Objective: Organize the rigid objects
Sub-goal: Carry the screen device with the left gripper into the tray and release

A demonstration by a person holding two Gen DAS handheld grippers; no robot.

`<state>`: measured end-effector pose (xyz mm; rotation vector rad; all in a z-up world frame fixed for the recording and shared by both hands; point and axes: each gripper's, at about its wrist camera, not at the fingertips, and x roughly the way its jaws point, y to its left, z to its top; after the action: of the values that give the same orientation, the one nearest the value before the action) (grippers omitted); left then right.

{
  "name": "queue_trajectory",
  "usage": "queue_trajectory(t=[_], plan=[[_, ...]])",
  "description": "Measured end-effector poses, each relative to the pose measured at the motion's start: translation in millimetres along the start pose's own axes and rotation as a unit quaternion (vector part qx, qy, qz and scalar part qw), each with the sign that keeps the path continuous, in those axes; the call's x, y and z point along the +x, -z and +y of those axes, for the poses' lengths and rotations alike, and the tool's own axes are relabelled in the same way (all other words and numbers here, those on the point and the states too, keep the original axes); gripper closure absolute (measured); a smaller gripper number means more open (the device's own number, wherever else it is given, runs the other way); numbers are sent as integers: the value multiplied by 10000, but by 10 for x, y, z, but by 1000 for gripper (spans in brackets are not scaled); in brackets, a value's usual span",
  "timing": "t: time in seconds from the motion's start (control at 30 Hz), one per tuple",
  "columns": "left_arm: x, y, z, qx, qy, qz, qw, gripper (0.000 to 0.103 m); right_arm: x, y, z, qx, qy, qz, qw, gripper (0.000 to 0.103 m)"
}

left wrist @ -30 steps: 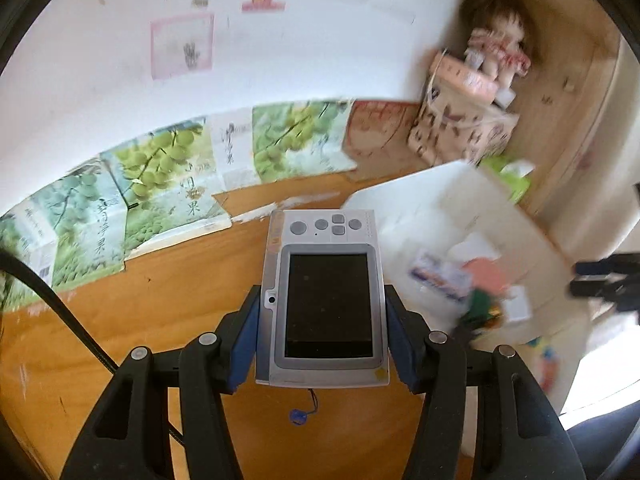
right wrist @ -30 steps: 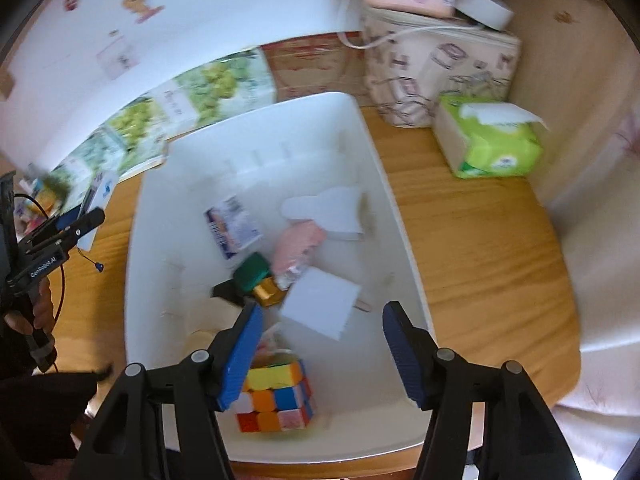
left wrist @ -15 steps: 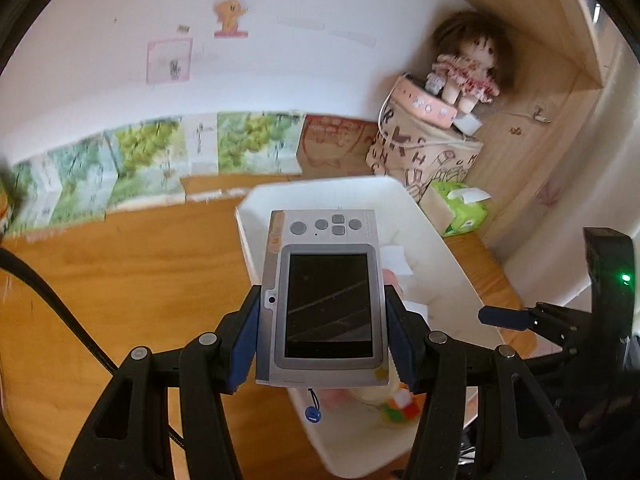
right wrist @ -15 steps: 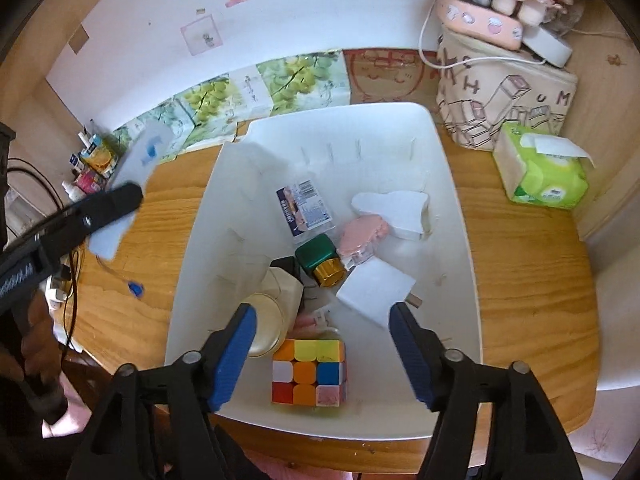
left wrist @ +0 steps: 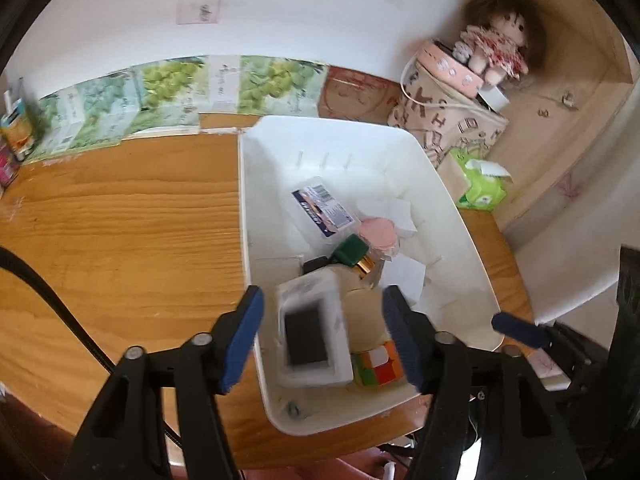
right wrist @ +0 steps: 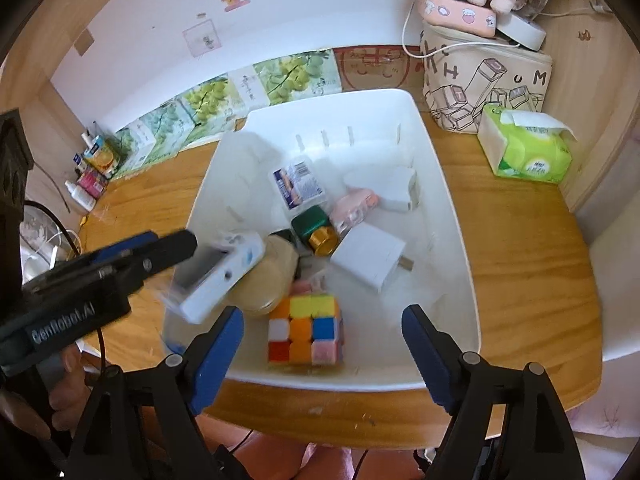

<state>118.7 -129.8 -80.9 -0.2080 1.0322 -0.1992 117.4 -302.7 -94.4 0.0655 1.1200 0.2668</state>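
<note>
A white handheld device with a dark screen is blurred and tilted over the near left corner of the white bin. It hangs between the fingers of my left gripper, whose jaws are opening, with a gap on both sides. From the right wrist view the device drops off the left gripper's fingers onto a tan round thing. My right gripper, jaws opening and empty, hovers above a colour cube at the bin's near end.
The bin also holds a white charger, a green-and-gold bottle, a labelled clear box and pink and white pieces. A green tissue pack and a patterned bag stand back right; small bottles far left.
The left gripper carried the device from over the table to over the bin, then its jaws spread and let it go. The right gripper's jaws widened and it drew back slightly.
</note>
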Motion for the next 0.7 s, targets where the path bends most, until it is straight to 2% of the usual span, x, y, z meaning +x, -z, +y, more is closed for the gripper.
queue_trajectory(t=[0.07,0.27,0.3,0.33,0.37,0.4,0.53,0.7], plan=[[-70,44,55,-115,-112,-37,9999,24,-31,59,36,5,-1,-34,10000,20],[-300,236,340,-386,-500,35,9980,23,-104,150,260,-73,-27,-155,9998,20],[-386,267,399,-428,-625,25,9971,23,-117,150,301,-86,-20,-203,9998,17],[-461,291,437,-447,-700,-30,9965,23,-137,151,350,-106,0,-264,9996,14],[-531,305,472,-465,-778,-89,9958,22,-161,145,406,-129,17,-325,9994,5],[-619,316,521,-493,-875,-171,9948,21,-187,134,463,-161,0,-377,9992,0],[-919,319,725,-664,-1133,-534,9899,14,-305,99,685,-302,-84,-569,9979,0],[-1098,285,857,-752,-1206,-712,9873,10,-527,93,1018,-354,-230,-788,9960,0]])
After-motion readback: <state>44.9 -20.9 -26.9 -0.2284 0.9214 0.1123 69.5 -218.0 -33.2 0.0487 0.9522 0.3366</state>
